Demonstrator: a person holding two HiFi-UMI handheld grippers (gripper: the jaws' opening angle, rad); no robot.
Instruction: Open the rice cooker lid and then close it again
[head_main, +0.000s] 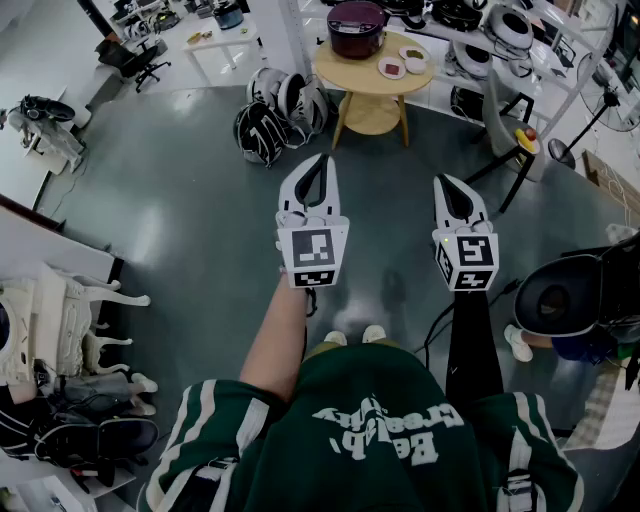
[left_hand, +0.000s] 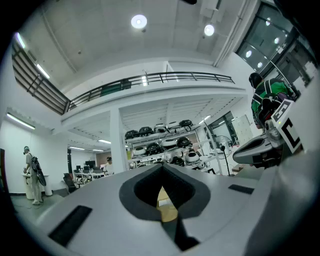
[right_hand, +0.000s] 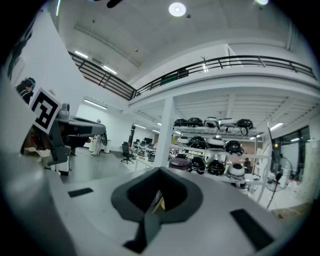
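Both closed, left tongs and right tongs point level, parallel.

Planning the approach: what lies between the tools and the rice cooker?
Head view: only bare grey floor separates the left tool and right tool from the round wooden table bearing the dark maroon rice cooker.

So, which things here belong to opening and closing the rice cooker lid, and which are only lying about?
For the job:
- rice cooker, lid down, on the round table
- left gripper and right gripper, both shut and empty

Lying about:
- small dishes beside the cooker
- black-and-white gear on the floor
- office chair
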